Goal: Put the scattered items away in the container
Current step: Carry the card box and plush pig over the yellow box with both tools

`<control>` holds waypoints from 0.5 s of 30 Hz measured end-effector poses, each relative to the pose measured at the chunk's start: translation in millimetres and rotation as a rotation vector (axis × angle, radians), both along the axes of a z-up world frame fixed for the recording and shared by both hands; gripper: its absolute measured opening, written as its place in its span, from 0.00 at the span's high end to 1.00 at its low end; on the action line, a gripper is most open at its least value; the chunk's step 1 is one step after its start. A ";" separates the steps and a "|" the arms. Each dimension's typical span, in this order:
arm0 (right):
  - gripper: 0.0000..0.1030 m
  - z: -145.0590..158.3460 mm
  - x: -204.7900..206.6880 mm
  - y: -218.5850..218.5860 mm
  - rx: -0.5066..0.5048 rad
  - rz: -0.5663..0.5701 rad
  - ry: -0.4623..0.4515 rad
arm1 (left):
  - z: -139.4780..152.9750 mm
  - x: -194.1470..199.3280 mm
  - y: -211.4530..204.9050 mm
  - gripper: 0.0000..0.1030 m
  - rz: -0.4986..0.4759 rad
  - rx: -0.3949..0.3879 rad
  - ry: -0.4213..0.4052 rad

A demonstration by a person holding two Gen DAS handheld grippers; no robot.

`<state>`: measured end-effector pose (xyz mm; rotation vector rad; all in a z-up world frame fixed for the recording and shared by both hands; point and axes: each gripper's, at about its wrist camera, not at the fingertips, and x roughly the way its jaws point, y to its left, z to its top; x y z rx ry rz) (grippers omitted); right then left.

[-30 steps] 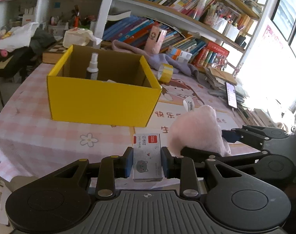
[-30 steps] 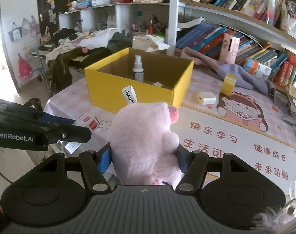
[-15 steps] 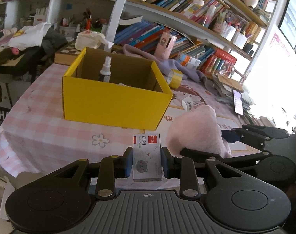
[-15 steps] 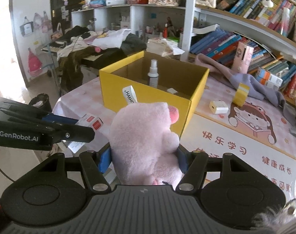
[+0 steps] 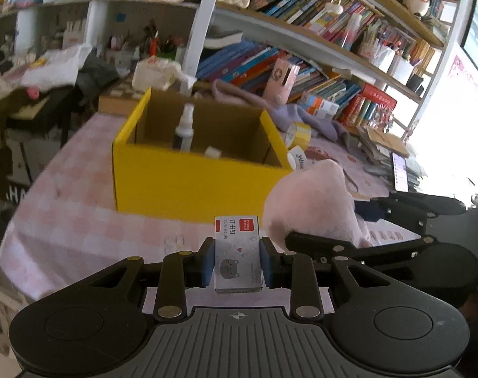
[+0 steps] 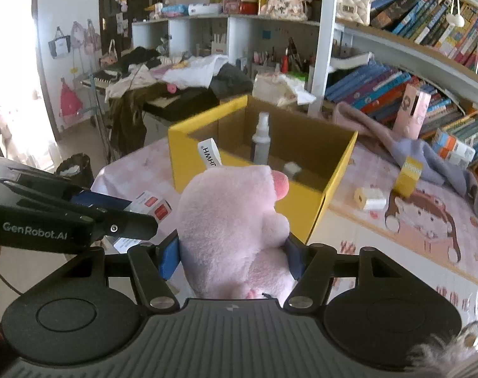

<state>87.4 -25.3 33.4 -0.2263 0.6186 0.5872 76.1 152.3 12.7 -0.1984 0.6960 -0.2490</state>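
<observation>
Left gripper [image 5: 238,263]: jaws closed on a small staple box [image 5: 238,256], blue pads pressed flat to its two long sides. Box stands upright between them, red-and-white label end pointing away from the tongs, grey cat print facing the camera. Held clear above the pink checked tablecloth [image 5: 65,220].

Right gripper [image 6: 232,256]: jaws partly closed, clamped on a pink plush [image 6: 235,226]. Plush bulges up and forward past the pads; white tag [image 6: 210,156] sticks up from its top, darker pink nub at its right.

Yellow carton [image 5: 188,182], open top, sits straight ahead of the left tongs on the cloth, near side facing them. From the right tongs it lies ahead, one corner turned toward the gripper, just beyond the plush. Inside: spray bottle [image 6: 261,143] standing upright toward the back, and a small white block [image 6: 291,168] on the floor to its right.

The two tongs are side by side: in the left view the right one and its plush show just to the right; in the right view the left one, with the staple box end poking out, shows at left.

Still on the table, right of the carton and ahead-right of the right tongs: a white tape dispenser [image 6: 370,198] lying flat, a yellow tape roll [image 6: 409,171] on edge just beyond it, and a lilac cloth [image 6: 428,154] behind those. Bookshelves [image 6: 428,47] stand at the back.
</observation>
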 end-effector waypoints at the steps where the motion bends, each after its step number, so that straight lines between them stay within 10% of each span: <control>1: 0.39 2.7 4.1 0.4 0.004 0.002 -0.013 | 3.3 4.5 0.3 0.72 0.000 0.009 -0.014; 15: 0.39 34.1 105.6 8.1 0.047 0.015 -0.126 | 31.9 102.3 12.6 0.72 0.031 0.047 -0.134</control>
